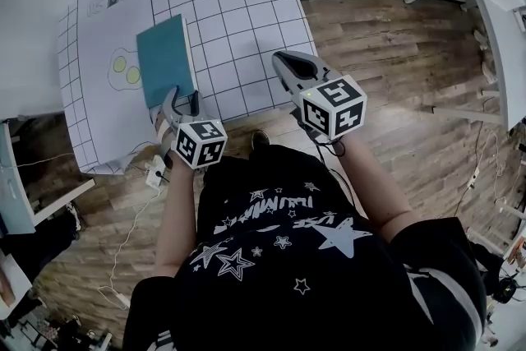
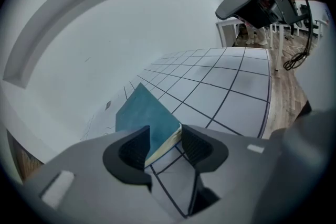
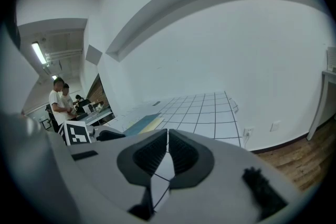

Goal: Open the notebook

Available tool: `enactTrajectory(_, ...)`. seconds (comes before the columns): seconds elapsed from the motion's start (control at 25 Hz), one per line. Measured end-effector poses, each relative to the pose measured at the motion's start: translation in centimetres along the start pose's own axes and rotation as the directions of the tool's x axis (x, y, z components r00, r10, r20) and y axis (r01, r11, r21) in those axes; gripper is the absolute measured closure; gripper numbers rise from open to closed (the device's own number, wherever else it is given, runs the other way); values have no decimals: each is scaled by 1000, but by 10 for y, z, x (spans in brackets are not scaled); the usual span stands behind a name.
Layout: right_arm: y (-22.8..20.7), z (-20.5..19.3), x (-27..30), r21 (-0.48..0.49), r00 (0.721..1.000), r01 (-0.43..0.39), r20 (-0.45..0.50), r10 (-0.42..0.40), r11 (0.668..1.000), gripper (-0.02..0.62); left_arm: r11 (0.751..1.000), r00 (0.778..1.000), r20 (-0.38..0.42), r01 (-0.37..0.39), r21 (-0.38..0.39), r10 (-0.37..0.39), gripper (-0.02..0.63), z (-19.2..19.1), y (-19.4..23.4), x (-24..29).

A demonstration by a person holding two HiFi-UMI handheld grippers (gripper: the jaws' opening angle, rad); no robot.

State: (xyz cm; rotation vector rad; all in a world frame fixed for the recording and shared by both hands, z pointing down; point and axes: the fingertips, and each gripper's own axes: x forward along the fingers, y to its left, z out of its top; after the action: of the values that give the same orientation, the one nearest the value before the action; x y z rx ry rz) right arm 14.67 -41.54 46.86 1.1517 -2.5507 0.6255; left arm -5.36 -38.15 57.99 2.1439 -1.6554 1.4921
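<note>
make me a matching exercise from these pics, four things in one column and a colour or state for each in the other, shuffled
Things:
1. notebook
2. left claw
3. right claw
4. table

States:
A. shut, nothing in it
B. white with a black grid
C. teal, lying closed
D. open, one jaw on each side of the notebook's near corner

Pairs: 1-C, 2-D, 3-A, 4-B

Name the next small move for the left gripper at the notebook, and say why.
Probably close the left gripper on the cover's edge alone, then lift. The teal notebook lies shut on the gridded table. Its near corner, page edge showing, sits between the open jaws, and the pads are not pressing on it. The right gripper is shut and empty.
</note>
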Motion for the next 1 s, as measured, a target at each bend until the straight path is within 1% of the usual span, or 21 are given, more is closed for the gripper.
enactTrajectory(0.16, 1, 4, -1, -6, 1000, -4, 4, 4, 1000, 577, 1000, 1000, -6, -10, -26, 10, 422, 0, 2, -3)
enactTrajectory(0.28, 3, 5, -1, -7, 1000, -7, 7, 7, 1000, 577, 999, 999, -36, 7, -43, -9, 425, -2, 1, 0)
enactTrajectory(0.4, 6, 4, 0, -7, 1000, -11, 7, 11, 1000, 577, 998, 997, -69, 27, -51, -31, 444, -3, -2, 5)
enactTrajectory(0.52, 11, 0, 2, -7, 1000, -18, 2, 18, 1000, 577, 997, 995, -85, 53, -58, -58, 477, -4, -5, 7)
enactTrajectory(0.6, 14, -1, 1, -8, 1000, -23, 1, 23, 1000, 577, 997, 995, -82, 60, -56, -64, 508, -3, -4, 5)
enactTrajectory(0.68, 13, -1, -1, -7, 1000, -23, 5, 23, 1000, 577, 998, 996, -68, 50, -46, -53, 534, 0, 0, 2)
enactTrajectory(0.8, 8, 0, -3, -2, 1000, -14, 15, 14, 1000, 577, 998, 999, -31, 28, -49, -30, 555, 6, 9, -7)
enactTrajectory(0.88, 6, 0, -2, 2, 1000, -10, 19, 10, 1000, 577, 995, 1000, 5, 24, -93, -24, 560, 10, 16, -15)
enactTrajectory(0.96, 9, 4, 2, 2, 1000, -14, 21, 14, 1000, 577, 982, 999, 47, 36, -186, -28, 561, 12, 28, -25)
enactTrajectory(1.0, 12, 6, 4, -2, 1000, -20, 22, 20, 1000, 577, 969, 997, 69, 48, -243, -32, 561, 13, 35, -31)
